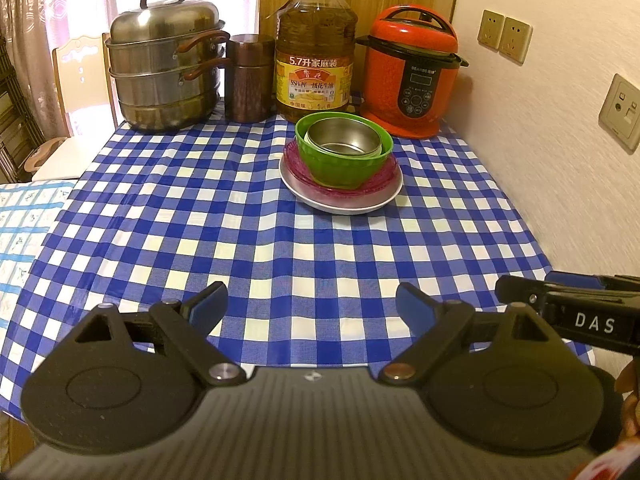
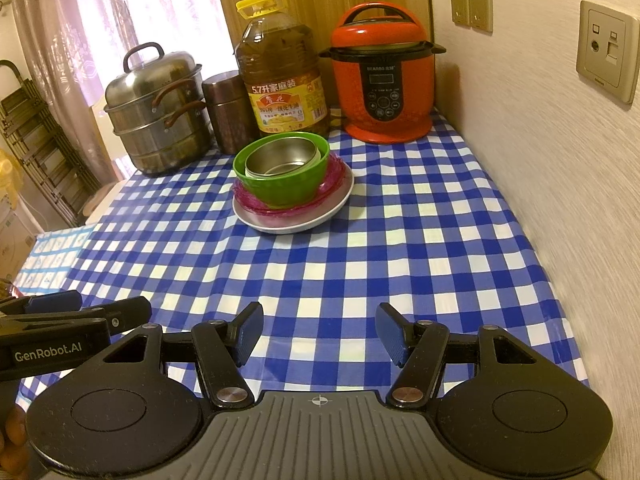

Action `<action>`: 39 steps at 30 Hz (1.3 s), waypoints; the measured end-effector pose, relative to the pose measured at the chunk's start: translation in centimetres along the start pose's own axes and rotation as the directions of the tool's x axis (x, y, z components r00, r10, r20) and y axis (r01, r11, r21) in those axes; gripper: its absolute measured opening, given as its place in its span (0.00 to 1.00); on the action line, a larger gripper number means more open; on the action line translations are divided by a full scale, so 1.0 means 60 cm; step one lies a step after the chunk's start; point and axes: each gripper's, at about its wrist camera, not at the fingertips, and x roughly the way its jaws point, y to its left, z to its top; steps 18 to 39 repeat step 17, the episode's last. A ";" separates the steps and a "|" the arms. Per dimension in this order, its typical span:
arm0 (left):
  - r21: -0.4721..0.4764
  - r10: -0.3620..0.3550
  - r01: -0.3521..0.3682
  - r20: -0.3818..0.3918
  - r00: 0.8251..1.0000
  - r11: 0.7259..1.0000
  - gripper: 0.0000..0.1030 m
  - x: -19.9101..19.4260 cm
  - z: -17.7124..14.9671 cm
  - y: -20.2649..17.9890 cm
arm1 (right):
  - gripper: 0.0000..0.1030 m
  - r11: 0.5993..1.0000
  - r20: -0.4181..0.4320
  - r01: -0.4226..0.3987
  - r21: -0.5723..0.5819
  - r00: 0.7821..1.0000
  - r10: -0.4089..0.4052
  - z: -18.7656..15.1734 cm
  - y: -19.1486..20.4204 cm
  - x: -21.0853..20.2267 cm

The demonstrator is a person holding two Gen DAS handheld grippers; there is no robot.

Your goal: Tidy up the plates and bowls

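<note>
Where checked cloth (image 1: 280,248) lies, round steel bowl (image 1: 344,140) nests in green bowl (image 1: 344,168).

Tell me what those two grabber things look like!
Both are black plastic. The left gripper and right gripper each have two fingers tipped with ribbed blue pads, round black discs at the base, silver screws and a ridged grey body. One side reads "DAS", the other "GenRobot.AI" in white letters.

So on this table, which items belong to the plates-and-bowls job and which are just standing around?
Job items: steel bowl inside green bowl, on pink plate, on white plate.

Bystanders: steamer pot, copper canister, oil bottle, red cooker, wall sockets.
</note>
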 end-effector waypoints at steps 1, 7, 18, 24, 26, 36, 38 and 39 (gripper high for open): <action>0.001 0.000 0.000 0.000 1.000 1.000 0.87 0.000 0.000 0.001 | 0.60 1.000 0.000 0.000 0.000 1.000 0.000 0.000 0.000 0.000; 0.000 -0.003 0.003 -0.001 1.000 1.000 0.87 0.001 0.002 0.001 | 0.60 1.000 -0.001 0.001 0.000 1.000 -0.001 0.000 0.000 0.000; -0.009 -0.016 0.016 0.015 1.000 1.000 0.87 -0.001 0.003 0.003 | 0.60 1.000 -0.001 0.001 0.001 1.000 -0.001 0.000 -0.002 0.000; -0.009 -0.016 0.016 0.015 1.000 1.000 0.87 -0.001 0.003 0.003 | 0.60 1.000 -0.001 0.001 0.001 1.000 -0.001 0.000 -0.002 0.000; -0.009 -0.016 0.016 0.015 1.000 1.000 0.87 -0.001 0.003 0.003 | 0.60 1.000 -0.001 0.001 0.001 1.000 -0.001 0.000 -0.002 0.000; -0.009 -0.016 0.016 0.015 1.000 1.000 0.87 -0.001 0.003 0.003 | 0.60 1.000 -0.001 0.001 0.001 1.000 -0.001 0.000 -0.002 0.000; -0.009 -0.016 0.016 0.015 1.000 1.000 0.87 -0.001 0.003 0.003 | 0.60 1.000 -0.001 0.001 0.001 1.000 -0.001 0.000 -0.002 0.000; -0.009 -0.016 0.016 0.015 1.000 1.000 0.87 -0.001 0.003 0.003 | 0.60 1.000 -0.001 0.001 0.001 1.000 -0.001 0.000 -0.002 0.000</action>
